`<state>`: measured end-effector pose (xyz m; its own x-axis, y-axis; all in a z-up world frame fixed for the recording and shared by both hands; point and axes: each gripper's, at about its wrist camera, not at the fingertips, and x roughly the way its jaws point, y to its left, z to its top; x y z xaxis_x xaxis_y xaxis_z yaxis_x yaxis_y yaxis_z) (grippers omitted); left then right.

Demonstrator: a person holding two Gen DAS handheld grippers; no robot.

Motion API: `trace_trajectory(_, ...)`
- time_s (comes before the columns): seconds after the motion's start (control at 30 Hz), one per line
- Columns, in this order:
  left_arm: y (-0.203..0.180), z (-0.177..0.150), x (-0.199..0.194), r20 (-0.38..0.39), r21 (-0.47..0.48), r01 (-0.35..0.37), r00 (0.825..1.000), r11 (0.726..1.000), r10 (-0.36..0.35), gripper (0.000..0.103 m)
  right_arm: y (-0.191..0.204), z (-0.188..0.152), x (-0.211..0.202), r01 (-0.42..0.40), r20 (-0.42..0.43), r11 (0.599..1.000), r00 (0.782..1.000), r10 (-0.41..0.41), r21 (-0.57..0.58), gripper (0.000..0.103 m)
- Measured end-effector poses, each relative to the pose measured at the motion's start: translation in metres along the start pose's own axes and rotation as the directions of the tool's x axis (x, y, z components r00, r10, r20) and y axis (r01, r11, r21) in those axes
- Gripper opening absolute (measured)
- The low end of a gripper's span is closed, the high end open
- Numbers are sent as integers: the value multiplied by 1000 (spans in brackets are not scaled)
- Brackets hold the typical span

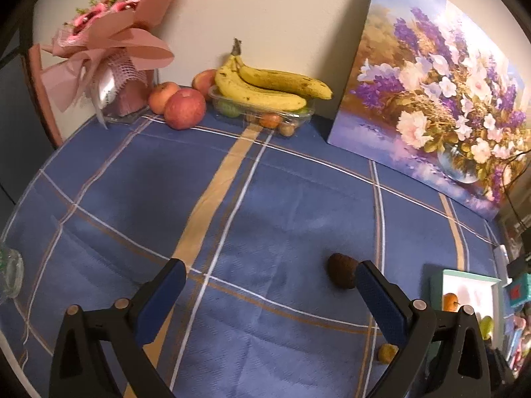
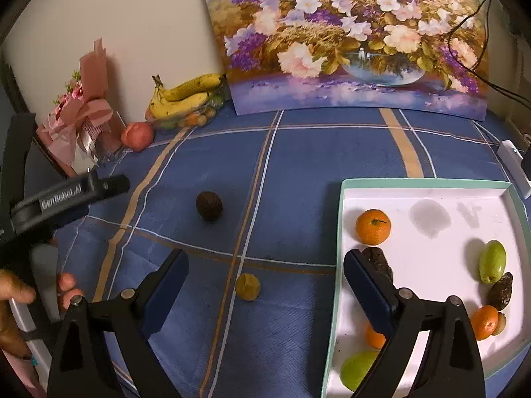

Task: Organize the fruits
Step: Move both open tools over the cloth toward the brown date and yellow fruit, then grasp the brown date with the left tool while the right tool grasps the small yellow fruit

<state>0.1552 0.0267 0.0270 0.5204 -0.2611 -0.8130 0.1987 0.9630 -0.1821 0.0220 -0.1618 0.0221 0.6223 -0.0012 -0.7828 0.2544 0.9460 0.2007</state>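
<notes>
My left gripper (image 1: 270, 275) stands open over the blue checked cloth, nothing between its fingers. A dark brown round fruit (image 1: 343, 270) lies just inside its right finger (image 1: 375, 288); whether they touch I cannot tell. My right gripper (image 2: 267, 265) is open too, with a small yellowish fruit (image 2: 247, 287) on the cloth between its fingers, apart from both pads. The brown fruit (image 2: 209, 205) lies farther off to the left. The white tray with a teal rim (image 2: 424, 183) at the right holds oranges (image 2: 372, 226), green fruits (image 2: 492, 261) and dark dried fruits (image 2: 500, 290).
Bananas (image 1: 272, 86) lie on a clear container of small fruits (image 1: 265, 116), with apples (image 1: 184, 107) beside it at the back wall. A pink bouquet (image 1: 106, 43) and a flower painting (image 1: 431, 99) stand there too. A hand (image 2: 13, 298) holds the other tool's black body (image 2: 63, 197).
</notes>
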Motion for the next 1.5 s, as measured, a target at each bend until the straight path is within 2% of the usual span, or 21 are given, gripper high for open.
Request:
trace_trajectory(0.07, -1, 2, 1, 1, 7, 31, 1000, 999, -31, 103, 2, -1, 3, 1, -12, 1000, 1000, -2, -8, 93)
trace_trajectory(0.17, -5, 5, 4, -1, 23, 25, 1000, 999, -25, 103, 7, -2, 10, 5, -31, 1000, 999, -6, -28, 84)
trace_trajectory(0.27, -9, 7, 11, -13, 37, 28, 1000, 999, -27, 103, 10, -4, 17, 8, -55, 999, 998, -10, -43, 80)
trace_trajectory(0.33, -13, 7, 15, -22, 54, 24, 999, 998, -23, 103, 11, -5, 21, 9, -68, 999, 998, -12, -48, 73)
trace_trajectory(0.37, -15, 8, 18, -27, 66, 24, 999, 998, -22, 103, 11, -5, 23, 9, -73, 999, 997, -12, -50, 65)
trace_trajectory(0.4, -19, 8, 22, -31, 80, 26, 999, 996, -24, 103, 11, -6, 24, 9, -79, 999, 997, -13, -51, 62)
trace_trajectory(0.5, -26, 9, 31, -46, 96, 35, 998, 995, -31, 102, 13, -7, 29, 9, -94, 998, 995, -14, -55, 60)
trace_trajectory(0.57, -30, 9, 38, -59, 97, 47, 997, 994, -41, 100, 14, -8, 33, 4, -104, 998, 995, -9, -57, 57)
trace_trajectory(0.63, -33, 9, 44, -76, 93, 51, 996, 994, -44, 93, 16, -8, 37, 2, -115, 998, 993, -9, -64, 55)
trace_trajectory(0.77, -41, 6, 58, -104, 104, 72, 993, 992, -62, 88, 17, -11, 47, 0, -147, 998, 989, -10, -68, 55)
trace_trajectory(0.87, -48, 4, 67, -126, 111, 100, 988, 989, -85, 86, 18, -15, 56, -3, -173, 998, 985, -9, -69, 50)
trace_trajectory(0.93, -53, 2, 72, -142, 119, 114, 985, 986, -96, 76, 19, -17, 60, -4, -189, 997, 982, -10, -72, 48)
trace_trajectory(0.97, -55, 1, 75, -151, 123, 120, 983, 985, -101, 74, 20, -18, 62, -5, -195, 997, 981, -10, -75, 47)
trace_trajectory(1.07, -64, -6, 87, -178, 134, 136, 978, 982, -111, 74, 21, -19, 66, -9, -211, 997, 978, -8, -80, 43)
trace_trajectory(1.2, -70, -13, 99, -210, 137, 163, 969, 977, -132, 60, 22, -21, 71, -11, -223, 996, 975, -8, -86, 36)
trace_trajectory(1.23, -71, -14, 100, -214, 137, 167, 967, 976, -136, 49, 23, -21, 72, -9, -225, 996, 974, -11, -88, 36)
trace_trajectory(1.3, -73, -16, 103, -221, 136, 177, 965, 975, -145, 41, 23, -21, 74, -6, -227, 996, 974, -14, -89, 30)
trace_trajectory(1.4, -73, -17, 103, -223, 133, 192, 962, 972, -160, 41, 24, -21, 75, -10, -227, 996, 974, -10, -88, 25)
trace_trajectory(1.5, -71, -15, 99, -216, 122, 193, 962, 974, -164, 41, 23, -21, 76, -14, -228, 996, 974, -7, -89, 25)
